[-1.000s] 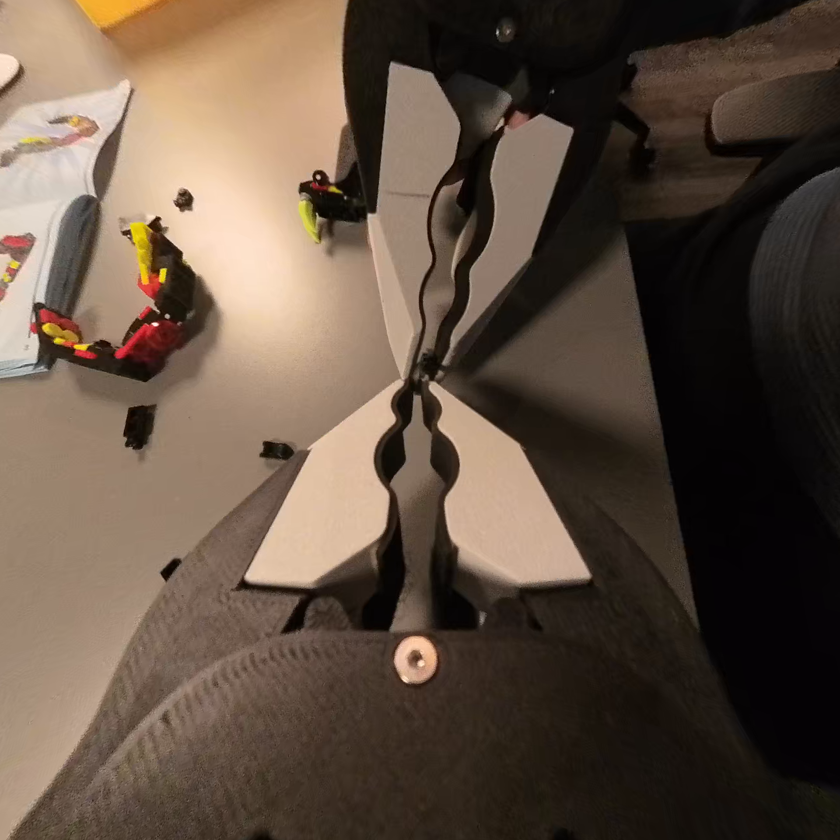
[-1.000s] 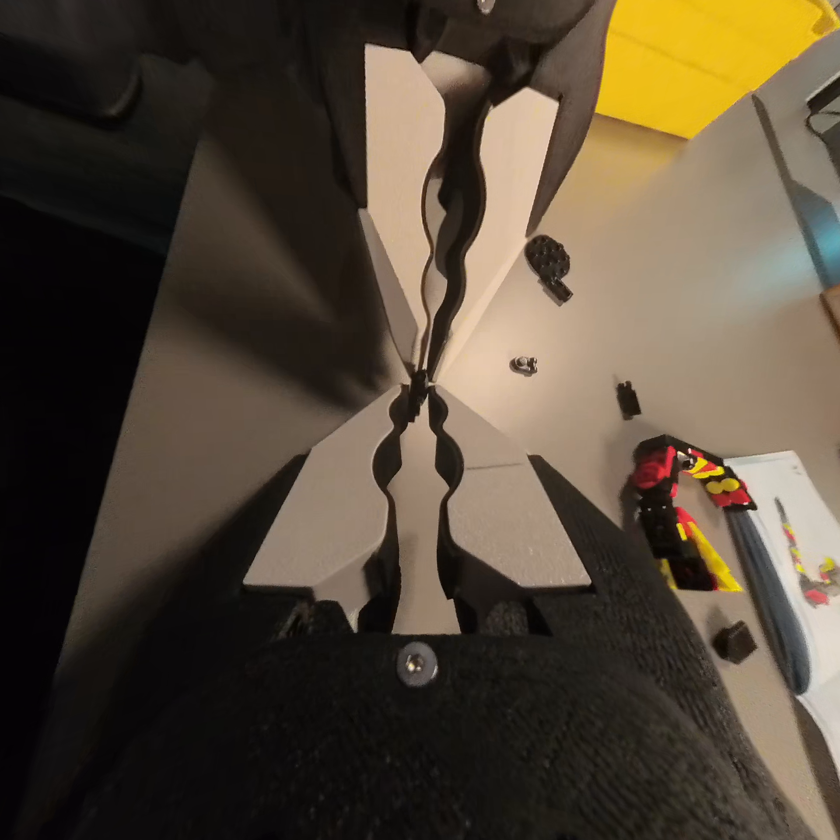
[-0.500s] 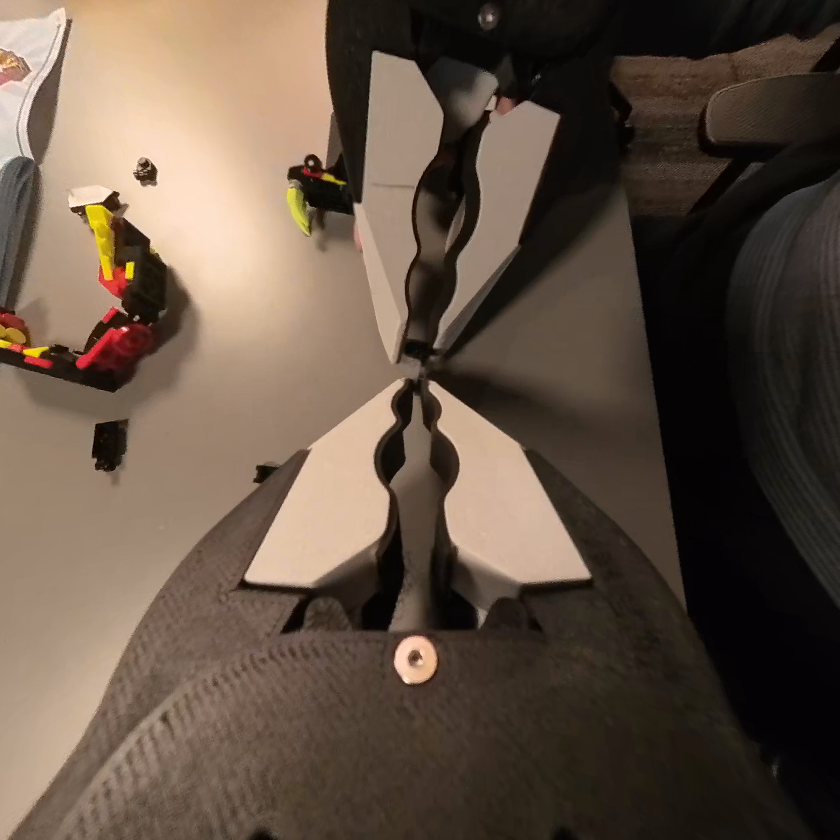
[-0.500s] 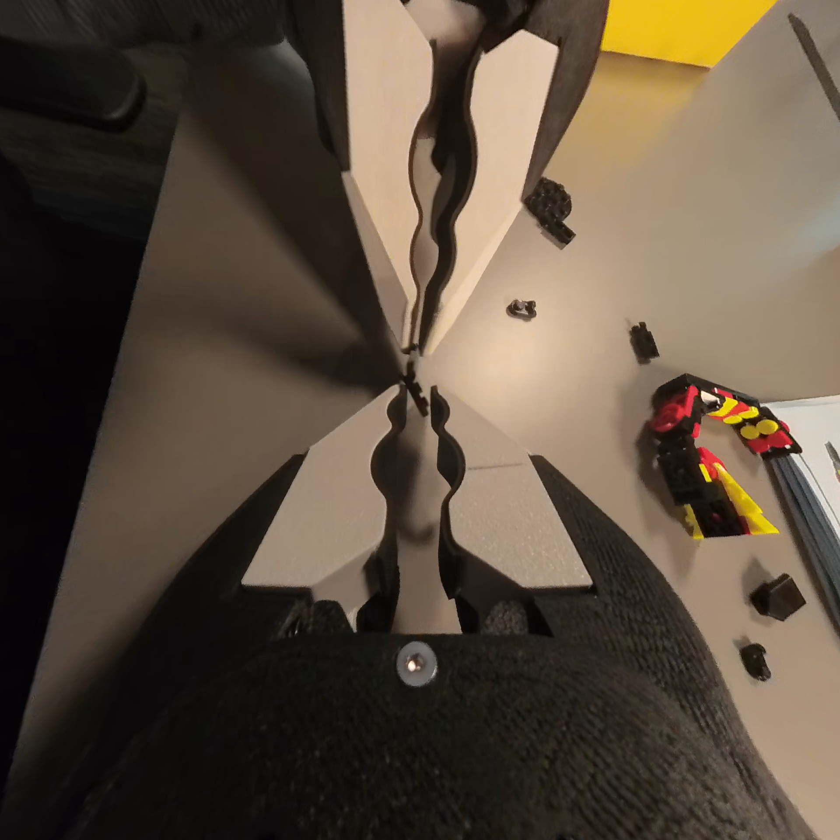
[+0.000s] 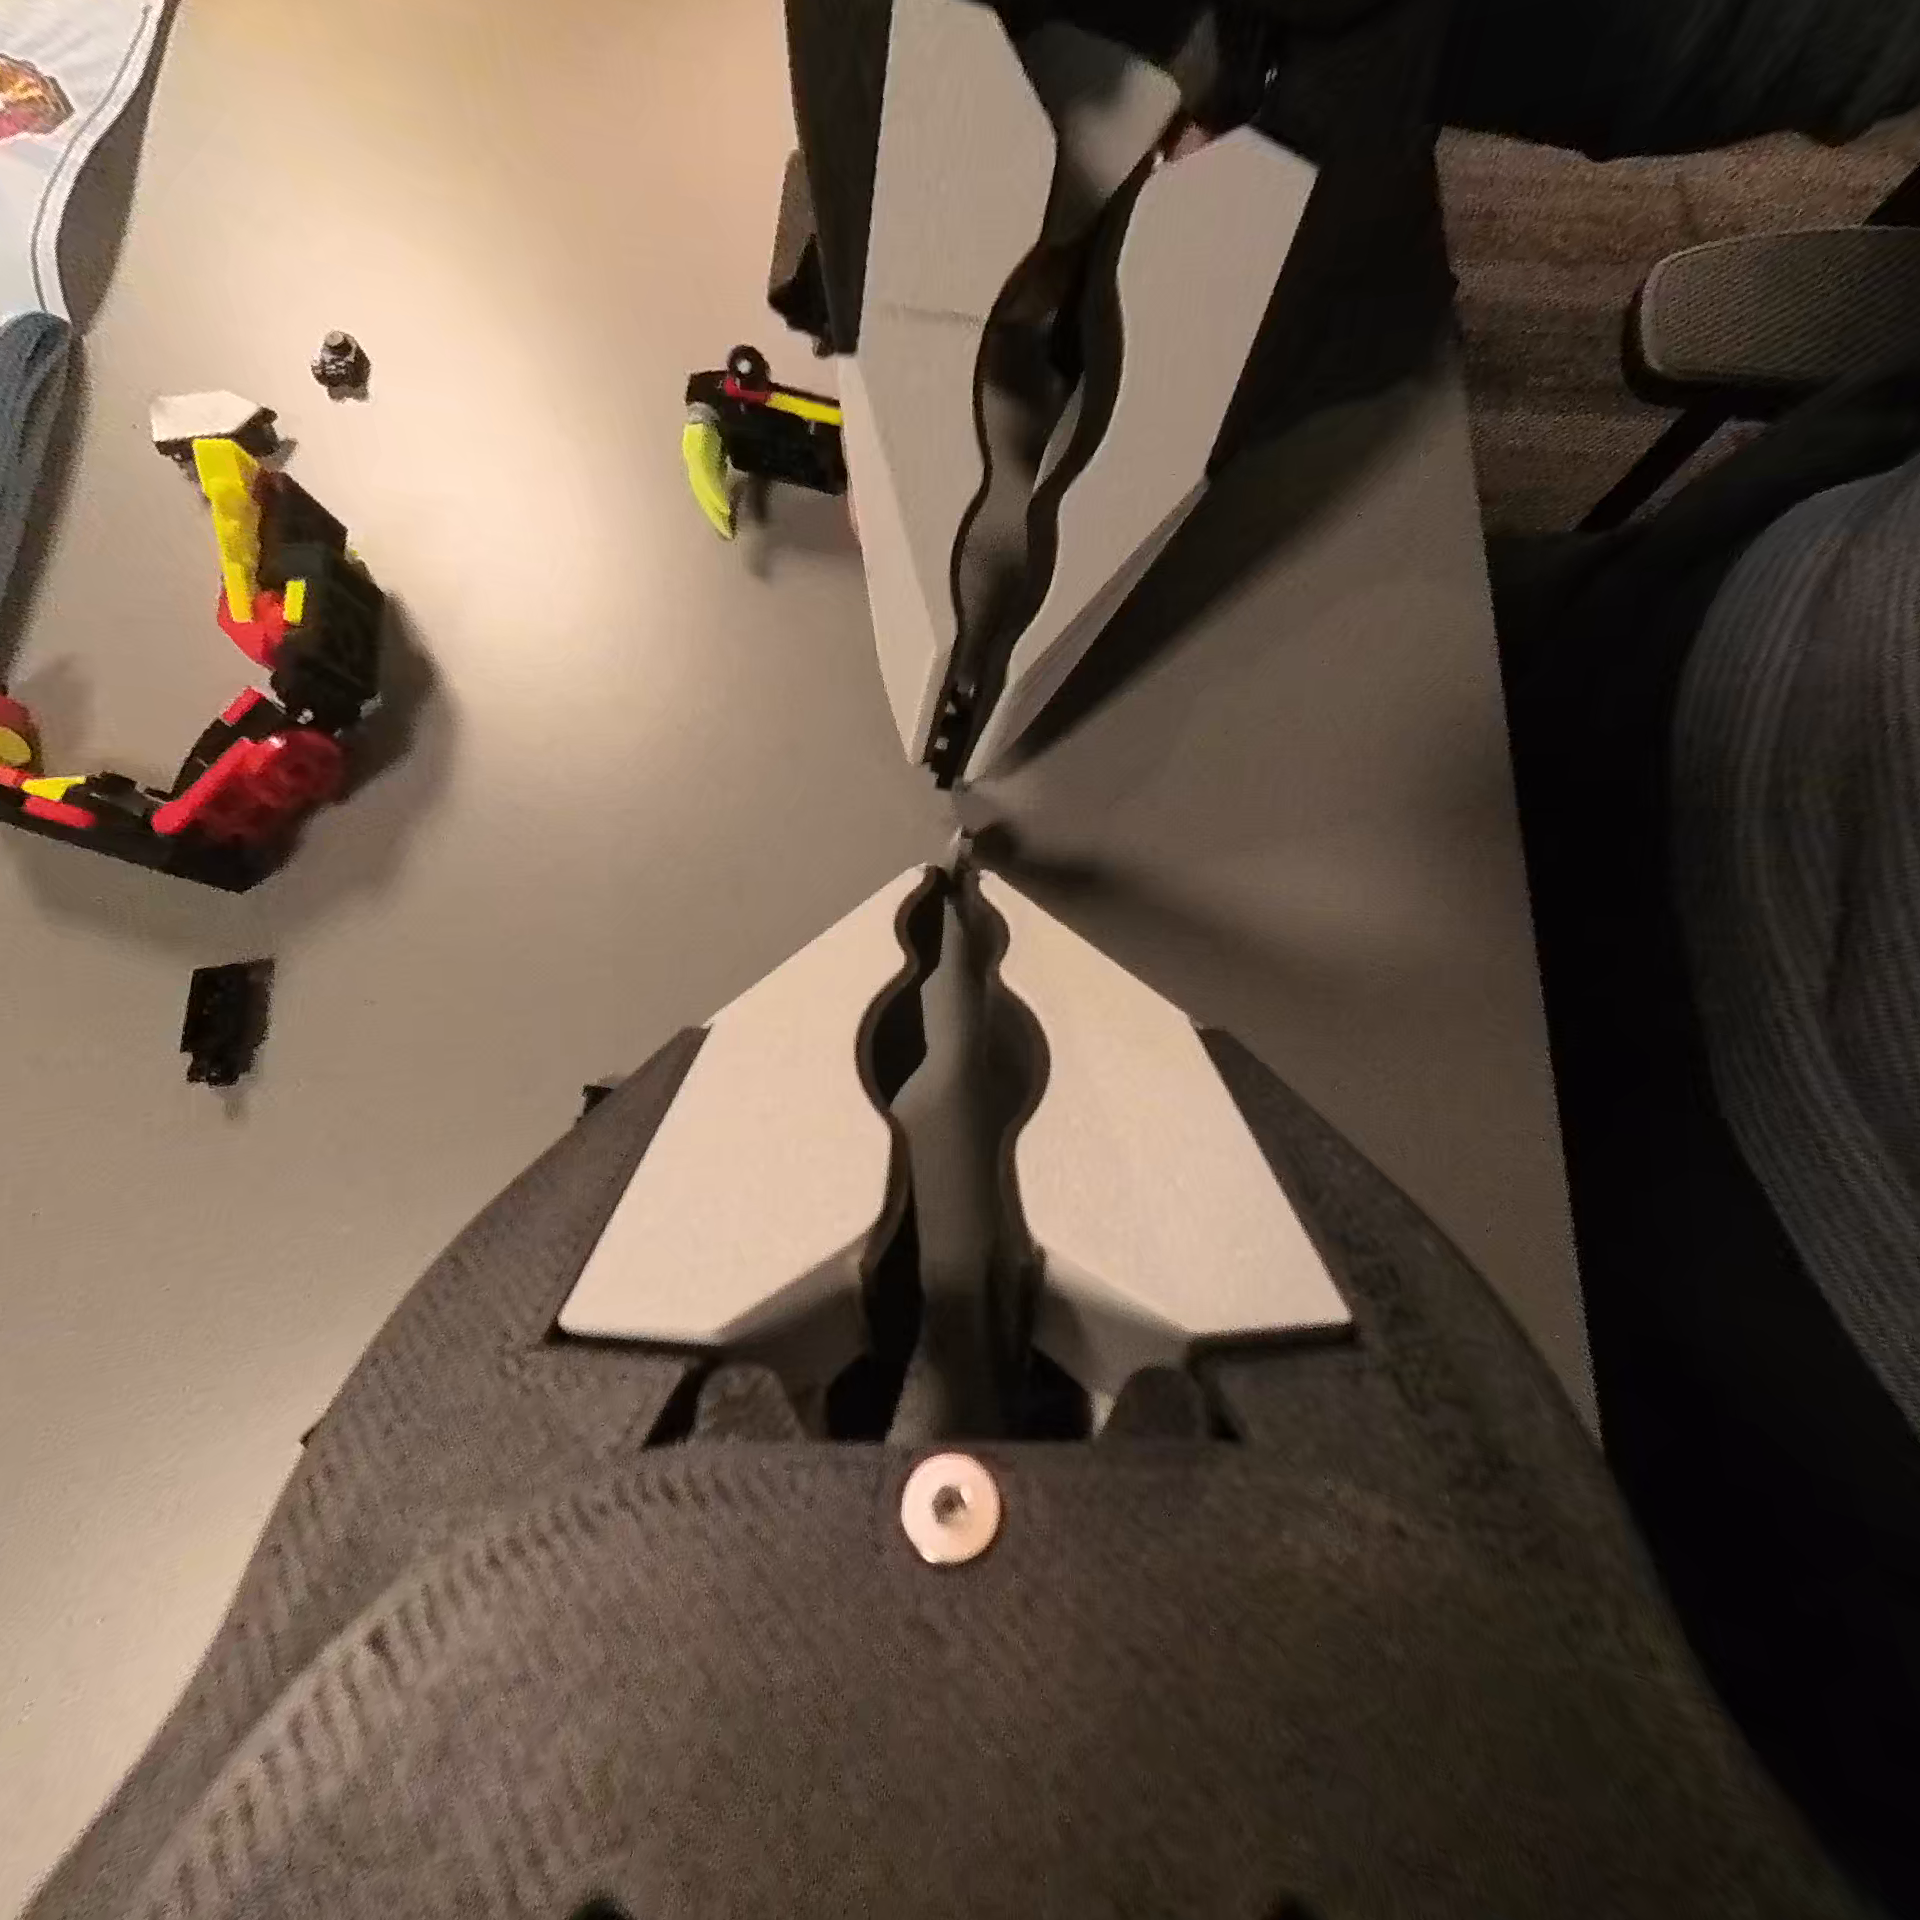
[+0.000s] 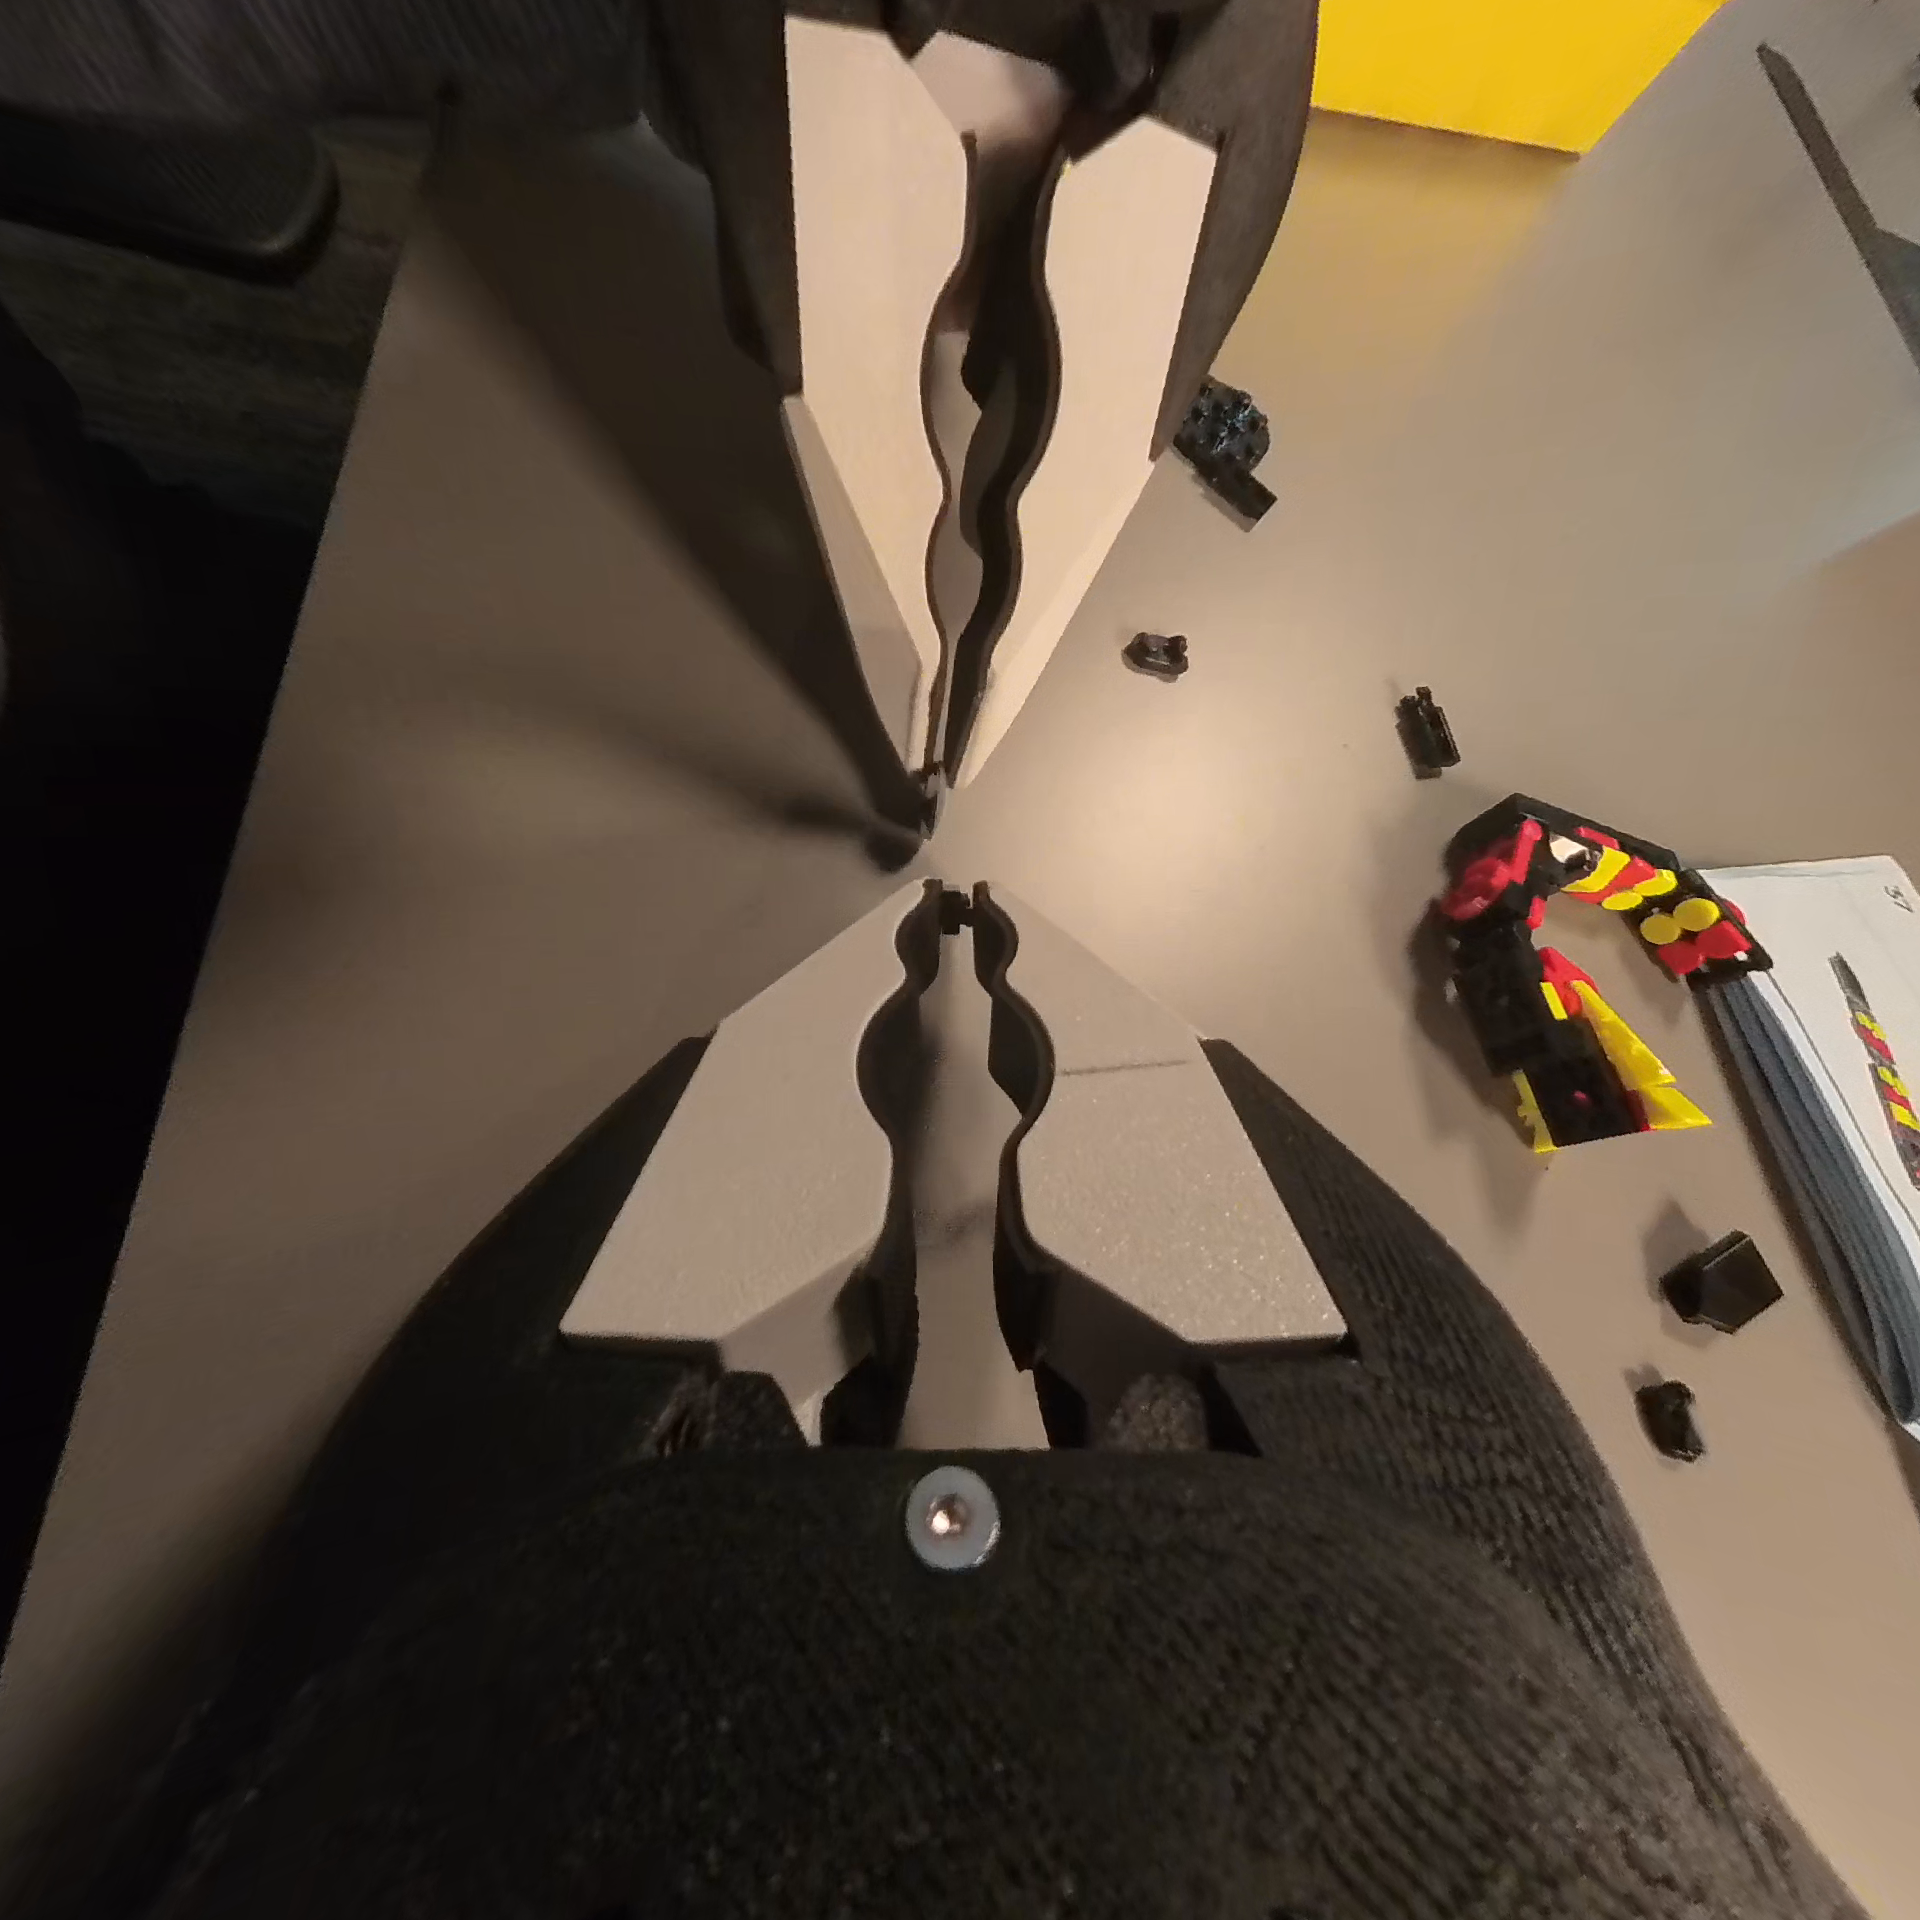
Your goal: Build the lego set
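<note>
My left gripper [image 5: 958, 878] and my right gripper [image 6: 956, 906] point tip to tip just above the grey table [image 5: 582, 1039], a small gap between them. The right gripper is shut on a small black lego piece [image 6: 953, 916], which also shows in the left wrist view [image 5: 951, 717]. The left gripper is shut, and a tiny dark piece [image 6: 928, 781] shows at its tip. A red, black and yellow lego assembly [image 5: 260, 675] lies on the table beside them; it also shows in the right wrist view [image 6: 1538, 987].
A small black assembly with a yellow-green claw [image 5: 758, 436] lies behind the right gripper. Loose black pieces [image 5: 223, 1018] [image 6: 1155, 655] [image 6: 1720, 1278] and a black plate [image 6: 1226, 436] are scattered. An instruction booklet [image 6: 1849, 1091], a yellow box [image 6: 1455, 62], the table edge and a chair [image 5: 1818, 831] are nearby. Left and right tips are no more than a few centimetres apart.
The two gripper tips met on small black pieces before; now they have drawn apart, leaving a small gap. Both views have shifted a little over the table.
</note>
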### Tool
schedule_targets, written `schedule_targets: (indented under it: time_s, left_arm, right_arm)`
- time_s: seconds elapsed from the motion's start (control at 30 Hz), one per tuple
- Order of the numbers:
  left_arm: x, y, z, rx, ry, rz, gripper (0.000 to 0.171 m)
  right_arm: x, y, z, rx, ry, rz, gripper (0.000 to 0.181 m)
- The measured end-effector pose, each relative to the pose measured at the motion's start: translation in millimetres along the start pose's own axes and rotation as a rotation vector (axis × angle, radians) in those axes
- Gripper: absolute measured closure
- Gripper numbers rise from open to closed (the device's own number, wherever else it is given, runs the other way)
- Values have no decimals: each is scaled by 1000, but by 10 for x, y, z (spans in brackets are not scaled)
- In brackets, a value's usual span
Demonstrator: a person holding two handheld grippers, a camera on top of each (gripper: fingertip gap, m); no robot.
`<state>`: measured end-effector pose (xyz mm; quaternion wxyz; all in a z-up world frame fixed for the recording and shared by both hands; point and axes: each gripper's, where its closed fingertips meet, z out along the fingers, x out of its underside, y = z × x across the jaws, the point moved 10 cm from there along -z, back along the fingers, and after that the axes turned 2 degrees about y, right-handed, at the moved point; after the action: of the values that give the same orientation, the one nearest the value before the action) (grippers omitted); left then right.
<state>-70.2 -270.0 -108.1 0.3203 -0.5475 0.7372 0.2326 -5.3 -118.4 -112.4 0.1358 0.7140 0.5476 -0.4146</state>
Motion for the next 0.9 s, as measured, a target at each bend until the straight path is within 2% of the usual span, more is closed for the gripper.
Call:
schedule_targets:
  time_s: [0.1,0.3,0.43,0.9]
  left_arm:
    - [8,9,-14,-13,5,1,169]
    - [9,8,-9,-24,0,11,169]
    - [16,-2,-8,-28,-5,19,170]
    - [27,-19,-3,-11,-19,22,169]
  right_arm:
    - [-85,-17,-55,-41,60,-33,178]
    - [-324,-13,-82,-253,390,-112,178]
    - [-351,-22,21,-314,515,-152,178]
    - [-342,8,40,-276,480,-133,173]
